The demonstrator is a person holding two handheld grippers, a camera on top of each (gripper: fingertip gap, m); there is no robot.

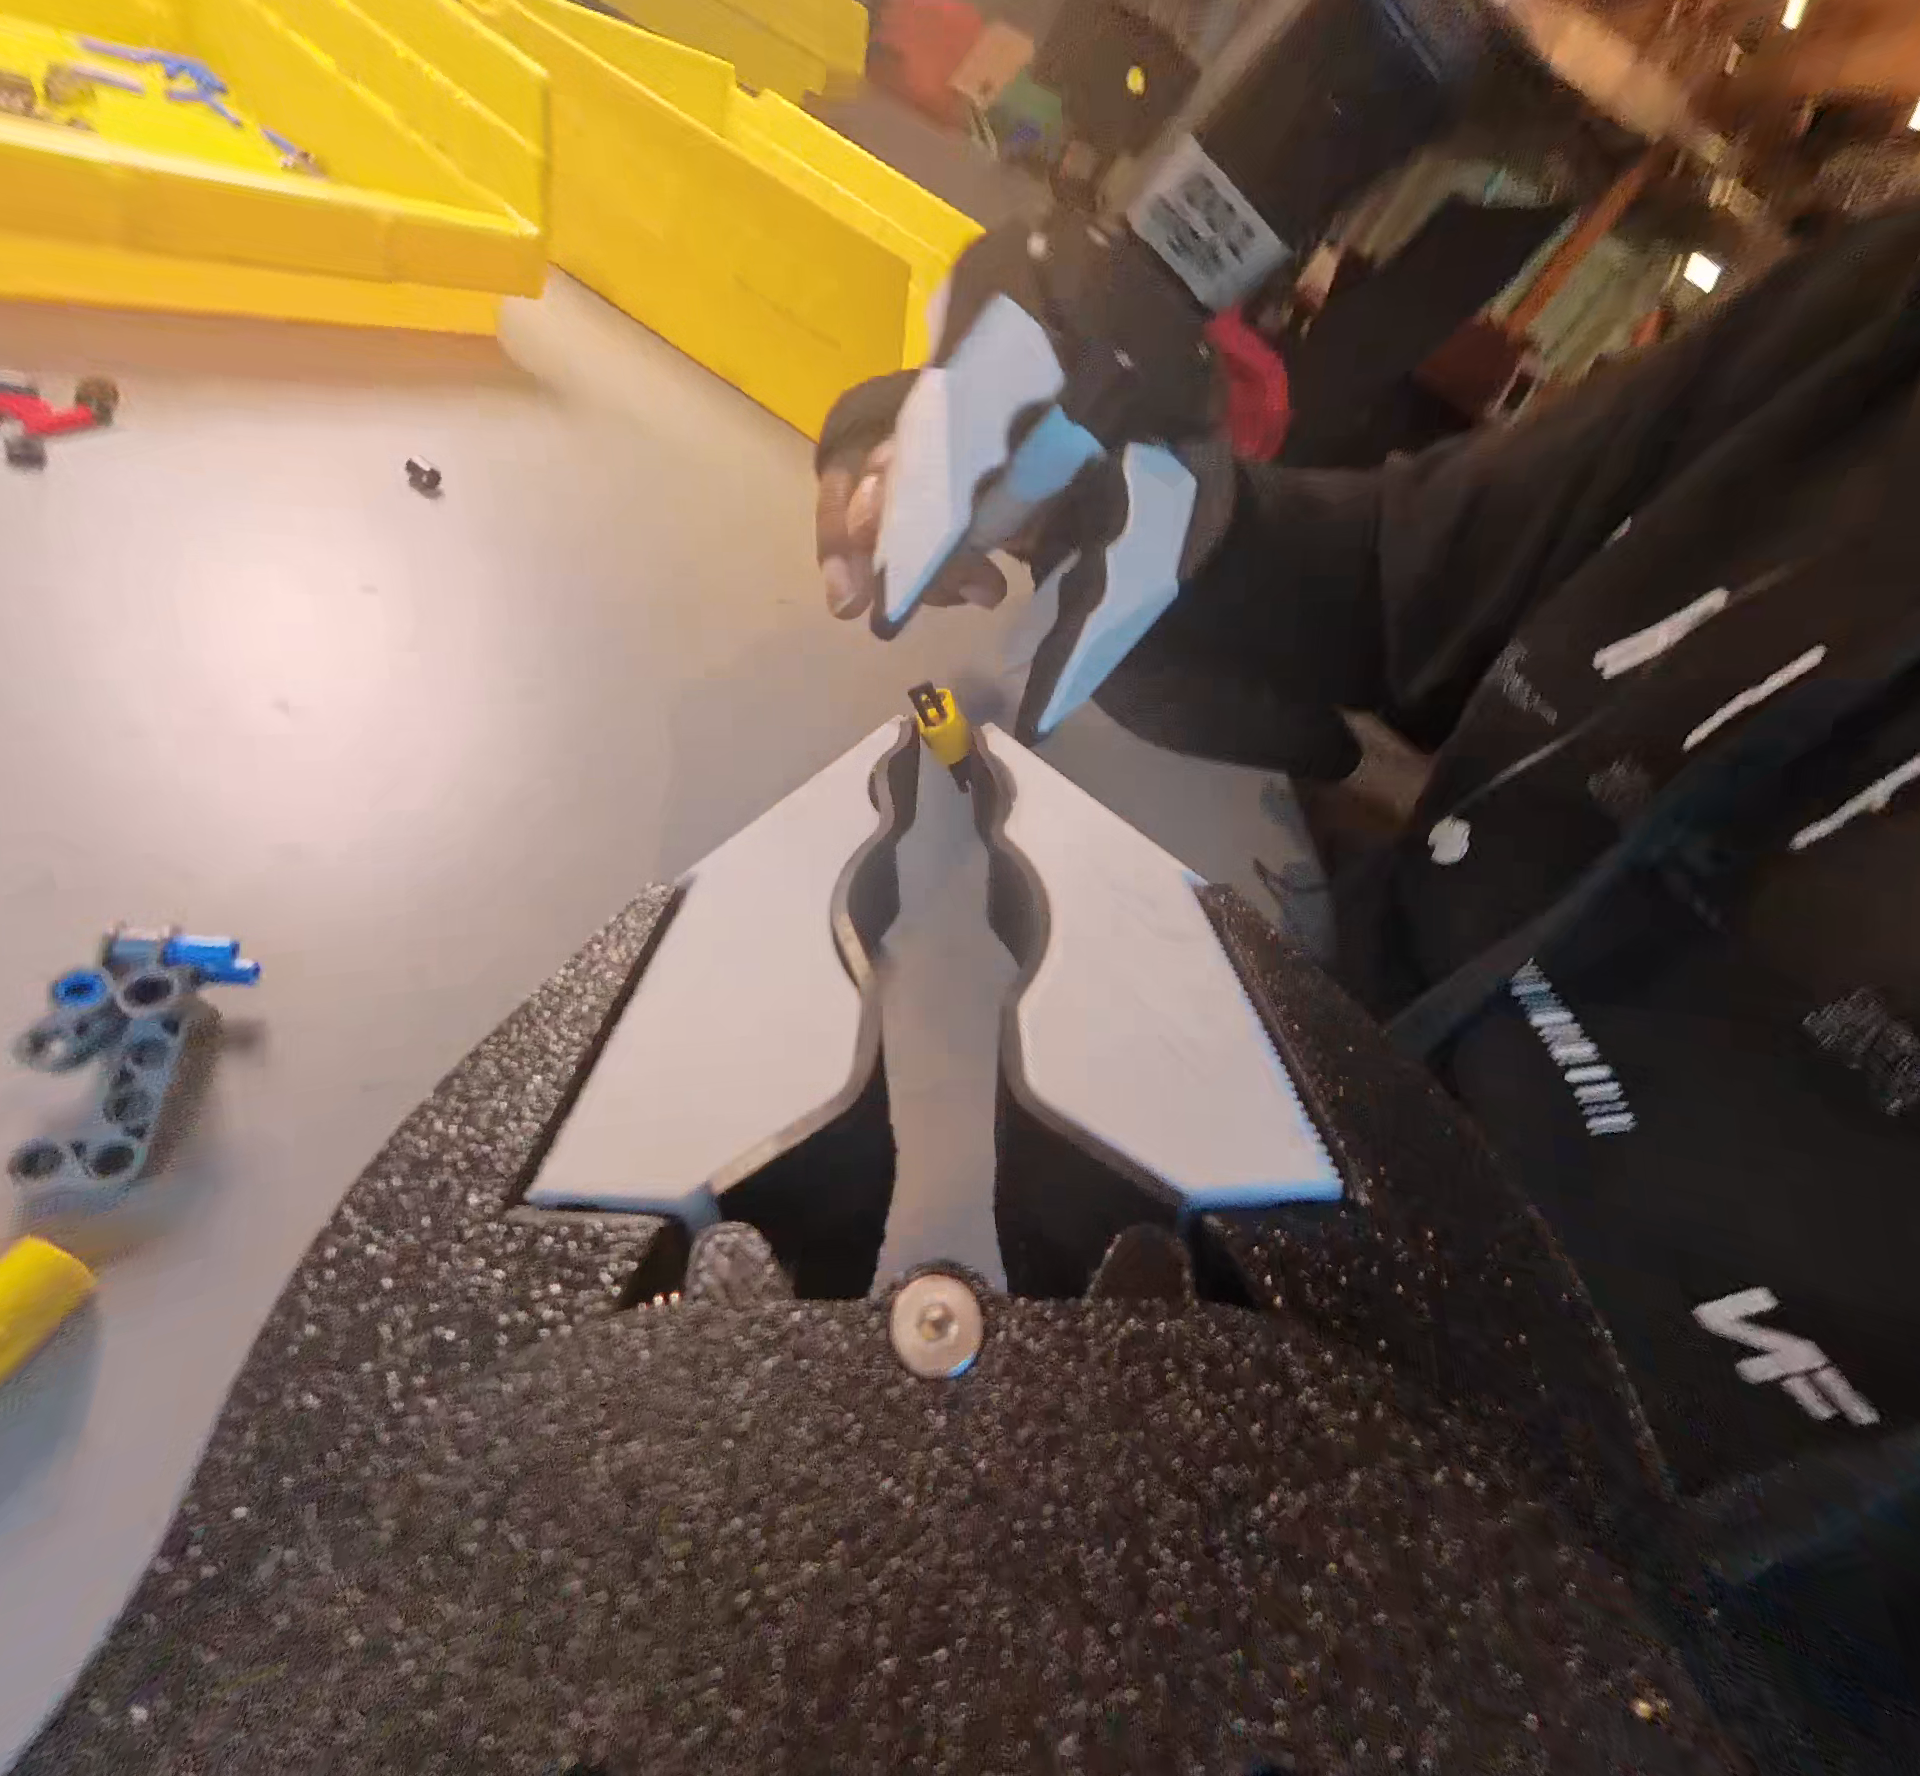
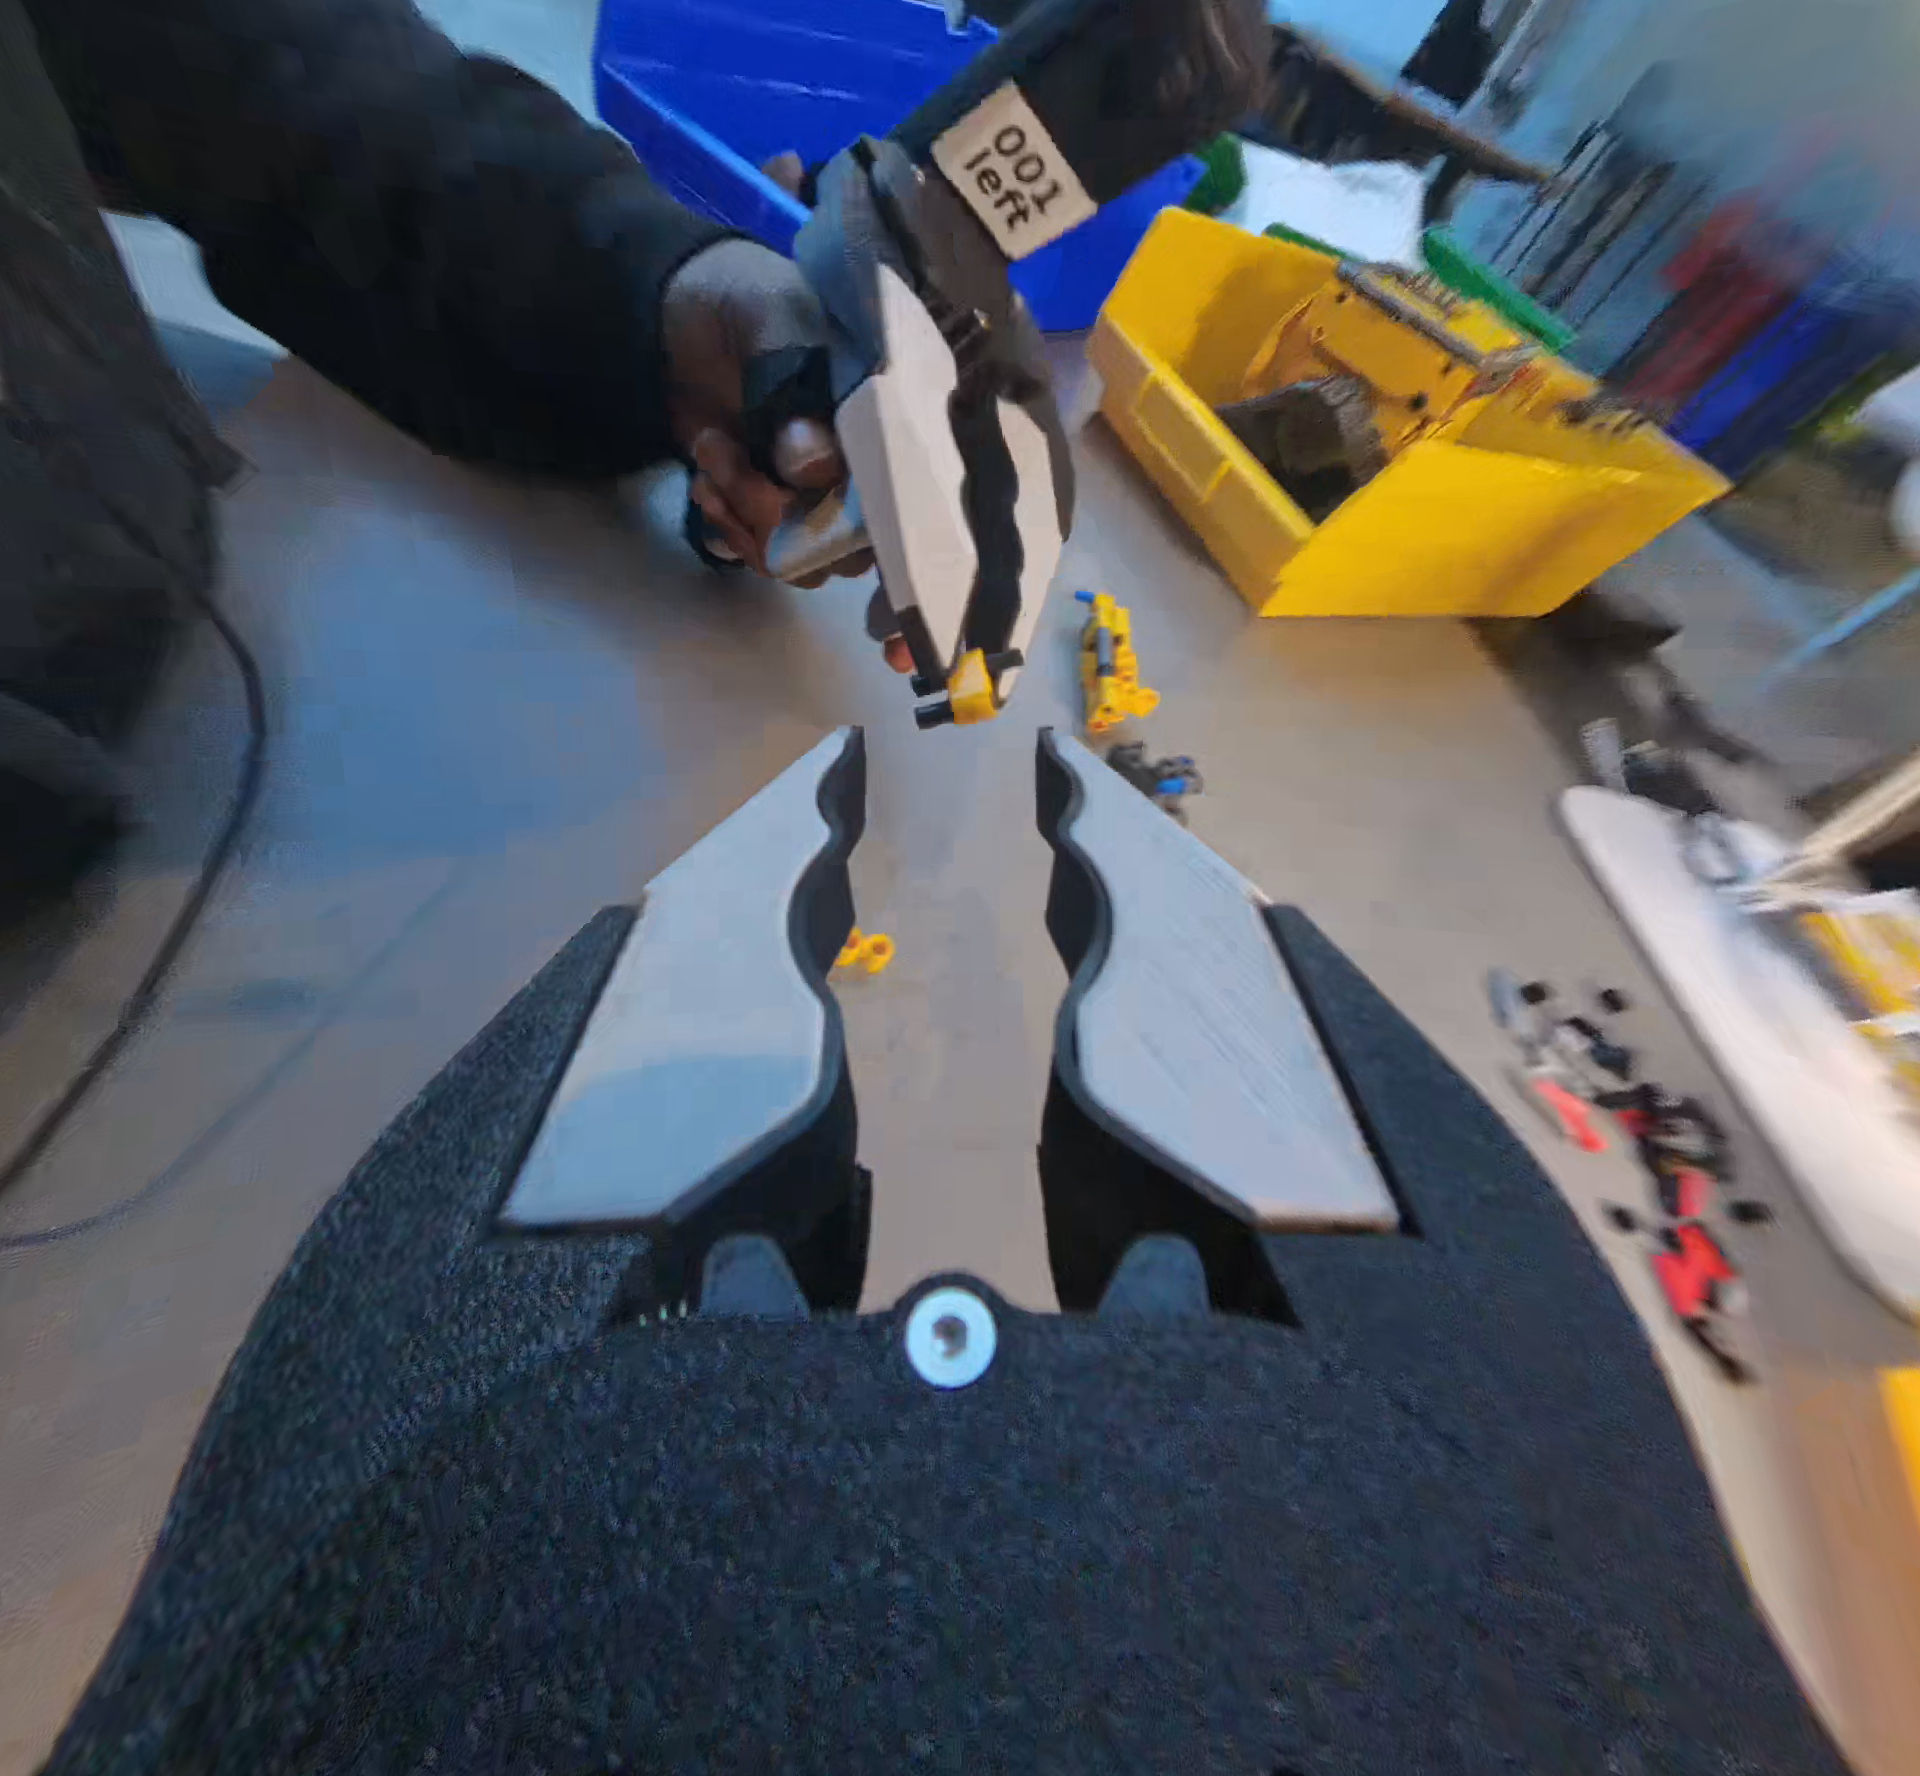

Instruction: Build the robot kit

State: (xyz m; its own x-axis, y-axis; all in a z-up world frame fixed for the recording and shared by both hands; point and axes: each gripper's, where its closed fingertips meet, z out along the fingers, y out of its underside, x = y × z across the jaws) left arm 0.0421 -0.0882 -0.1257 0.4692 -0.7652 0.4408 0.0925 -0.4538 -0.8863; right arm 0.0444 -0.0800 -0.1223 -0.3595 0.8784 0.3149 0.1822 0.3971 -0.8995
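Small yellow plastic connector with black pins, pinched in left gripper

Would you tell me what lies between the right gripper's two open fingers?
In the right wrist view, bare table and one small yellow piece by its left finger.

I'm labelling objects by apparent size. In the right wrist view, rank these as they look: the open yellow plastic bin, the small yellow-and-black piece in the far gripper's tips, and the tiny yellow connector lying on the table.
1. Open yellow plastic bin, largest.
2. Small yellow-and-black piece pinched by the left gripper.
3. Tiny yellow connector; close to the second, so unsure.
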